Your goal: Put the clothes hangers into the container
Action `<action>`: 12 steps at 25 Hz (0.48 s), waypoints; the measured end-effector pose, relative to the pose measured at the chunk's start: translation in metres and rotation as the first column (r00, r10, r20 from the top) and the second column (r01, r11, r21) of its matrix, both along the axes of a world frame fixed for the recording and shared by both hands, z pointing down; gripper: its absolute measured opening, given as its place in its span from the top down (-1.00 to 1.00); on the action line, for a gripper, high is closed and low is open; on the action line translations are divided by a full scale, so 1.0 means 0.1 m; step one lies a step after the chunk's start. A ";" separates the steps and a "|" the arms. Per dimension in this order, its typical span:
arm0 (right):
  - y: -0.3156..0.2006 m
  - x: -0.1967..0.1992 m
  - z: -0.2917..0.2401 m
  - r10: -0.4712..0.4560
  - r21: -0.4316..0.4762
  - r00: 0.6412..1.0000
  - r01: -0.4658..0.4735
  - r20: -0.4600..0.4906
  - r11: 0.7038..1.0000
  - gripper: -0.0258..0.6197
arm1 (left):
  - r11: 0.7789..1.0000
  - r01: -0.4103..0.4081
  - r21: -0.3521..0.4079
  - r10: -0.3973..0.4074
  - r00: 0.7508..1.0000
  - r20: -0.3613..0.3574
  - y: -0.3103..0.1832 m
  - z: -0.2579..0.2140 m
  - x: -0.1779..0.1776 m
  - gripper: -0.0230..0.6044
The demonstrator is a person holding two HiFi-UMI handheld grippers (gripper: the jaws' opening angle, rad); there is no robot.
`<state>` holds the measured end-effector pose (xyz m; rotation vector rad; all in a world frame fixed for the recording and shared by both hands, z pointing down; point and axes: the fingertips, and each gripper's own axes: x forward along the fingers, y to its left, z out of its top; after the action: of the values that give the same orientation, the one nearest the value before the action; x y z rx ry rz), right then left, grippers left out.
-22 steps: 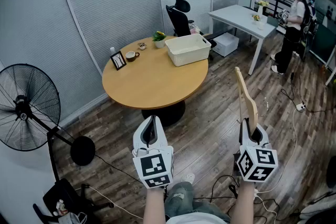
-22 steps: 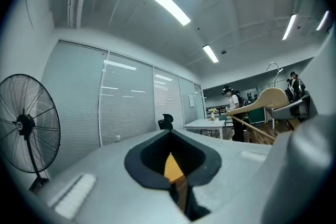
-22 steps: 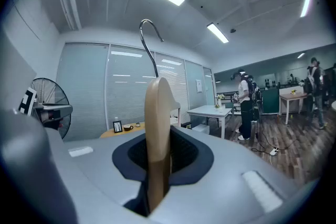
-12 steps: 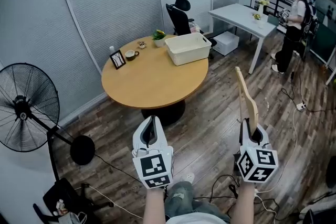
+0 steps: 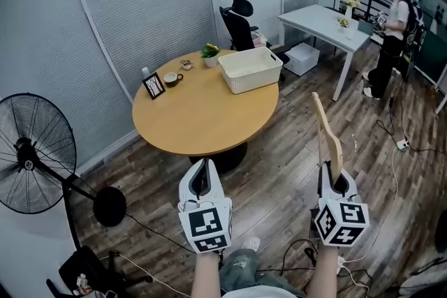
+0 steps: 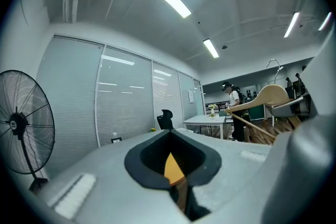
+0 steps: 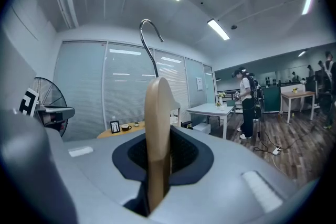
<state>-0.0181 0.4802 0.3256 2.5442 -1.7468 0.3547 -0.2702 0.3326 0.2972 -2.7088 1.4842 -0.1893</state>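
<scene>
A white basket (image 5: 250, 68) stands at the far right of a round wooden table (image 5: 202, 115). My right gripper (image 5: 334, 174) (image 7: 157, 165) is shut on a wooden clothes hanger (image 5: 326, 132) (image 7: 157, 113), which stands upright out of the jaws with its metal hook (image 7: 149, 42) at the top. The hanger (image 6: 262, 99) also shows at the right of the left gripper view. My left gripper (image 5: 202, 167) (image 6: 173, 176) is shut with nothing in it. Both grippers hang over the wood floor, short of the table's near edge.
On the table's far left are a picture frame (image 5: 154, 85), a cup (image 5: 171, 77) and a small plant (image 5: 211, 51). A standing fan (image 5: 28, 157) is at the left. Behind the table are an office chair (image 5: 237, 17), a white desk (image 5: 325, 21) and a person (image 5: 391, 31). Cables (image 5: 391, 143) lie on the floor at right.
The table and basket sit slightly lower and nearer in the head view. Both grippers keep the same pose, and the hanger stays in the right one.
</scene>
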 end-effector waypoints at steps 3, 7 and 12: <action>-0.24 0.09 -0.01 0.003 0.006 1.000 -0.003 0.012 1.000 0.73 | 1.000 -0.006 -0.001 0.006 1.000 -0.001 -0.25 0.00 0.11 0.92; -0.60 0.23 -0.01 0.013 0.008 1.000 -0.014 0.011 1.000 0.73 | 1.000 -0.026 0.005 0.026 1.000 0.001 -0.62 -0.02 0.28 0.92; -1.04 0.34 -0.04 0.017 0.016 1.000 -0.017 0.008 1.000 0.73 | 0.999 -0.039 0.011 0.039 0.999 -0.005 -1.08 -0.03 0.43 0.92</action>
<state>0.0155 0.3761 0.3213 2.5733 -1.7387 0.3537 -0.2272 0.2249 0.2939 -2.7291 1.4282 -0.1726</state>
